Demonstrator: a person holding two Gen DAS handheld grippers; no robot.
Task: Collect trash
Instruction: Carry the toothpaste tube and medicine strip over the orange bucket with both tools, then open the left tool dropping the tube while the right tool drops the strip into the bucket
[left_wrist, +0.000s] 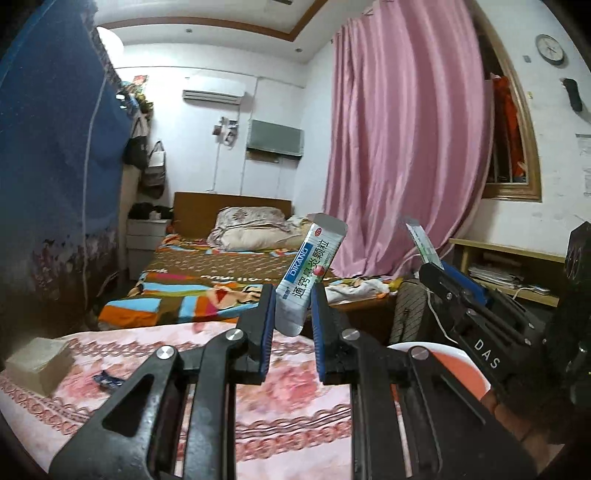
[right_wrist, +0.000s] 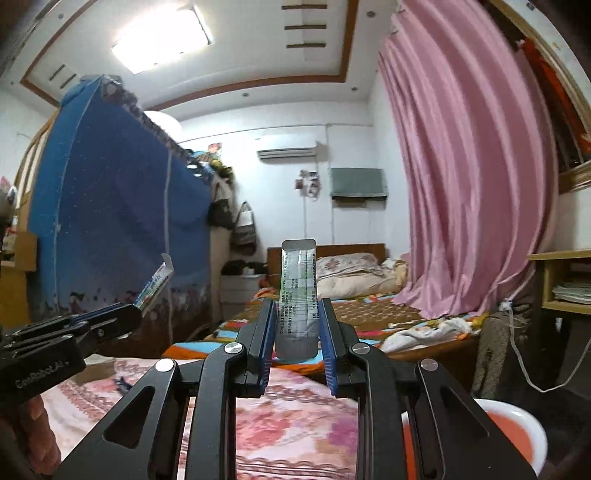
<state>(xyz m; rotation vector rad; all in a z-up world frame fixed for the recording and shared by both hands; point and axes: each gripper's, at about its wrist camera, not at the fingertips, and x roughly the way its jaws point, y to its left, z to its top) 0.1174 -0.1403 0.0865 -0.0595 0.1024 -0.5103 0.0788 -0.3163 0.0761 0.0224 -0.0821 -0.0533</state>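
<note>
My left gripper (left_wrist: 293, 306) is shut on a white and blue medicine sachet (left_wrist: 310, 273) that stands tilted above the bed. It also shows at the left of the right wrist view (right_wrist: 155, 286). My right gripper (right_wrist: 297, 325) is shut on a second sachet (right_wrist: 297, 295), held upright with its printed back facing me. That sachet's edge shows in the left wrist view (left_wrist: 421, 242), at the right. A small dark wrapper (left_wrist: 107, 380) lies on the pink floral blanket (left_wrist: 295, 398). A white basin with a red inside (right_wrist: 517, 432) sits low at the right.
A cardboard box (left_wrist: 38, 363) sits on the blanket at the left. Beyond is another bed (left_wrist: 221, 273), a pink curtain (left_wrist: 402, 147), a blue hanging cloth (left_wrist: 55, 147) and a wooden shelf (left_wrist: 506, 269) at the right.
</note>
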